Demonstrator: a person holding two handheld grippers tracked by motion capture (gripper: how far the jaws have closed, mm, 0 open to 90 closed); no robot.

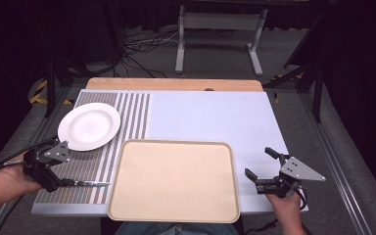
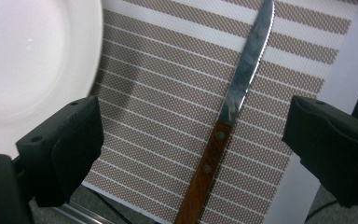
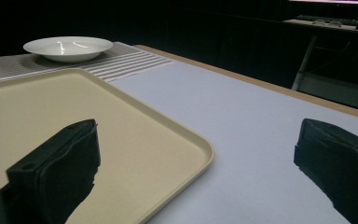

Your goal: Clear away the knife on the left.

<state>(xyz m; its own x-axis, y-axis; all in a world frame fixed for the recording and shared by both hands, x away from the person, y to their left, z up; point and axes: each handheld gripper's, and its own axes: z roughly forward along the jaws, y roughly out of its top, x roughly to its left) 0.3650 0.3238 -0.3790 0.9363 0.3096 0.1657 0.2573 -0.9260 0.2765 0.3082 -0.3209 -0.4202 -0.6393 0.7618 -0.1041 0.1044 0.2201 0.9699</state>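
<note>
The step in hand looked like the reach for the knife (image 2: 223, 140), judged from how the left gripper (image 2: 191, 154) was placed. In the left gripper view its two black jaws stood wide apart, one on each side of the wooden handle, and gripped nothing. The knife lay flat on the striped mat (image 2: 168, 93), handle toward six o'clock and serrated blade running up toward one o'clock in that view. In the high view the knife (image 1: 89, 184) sat at about three o'clock from the left gripper (image 1: 54, 171), its tip pointing at the tray (image 1: 174, 181) and stopping just short of the tray's rim.

The next move probably called for the left gripper to come lower, keep the handle centred between the jaws, and close on the wood rather than the blade. A thin handle lying flat could slip or roll if caught off centre.

The tray was bare, with nothing lying in it. The white plate (image 1: 89, 126), at about twelve o'clock from the left gripper on the same mat, was bare as well.

The right gripper (image 1: 264, 169) hovered at the tray's three o'clock side over the pale table cover (image 1: 215, 117), jaws spread wide and holding nothing; in its own view the tray's corner (image 3: 200, 149) lay between them
</note>
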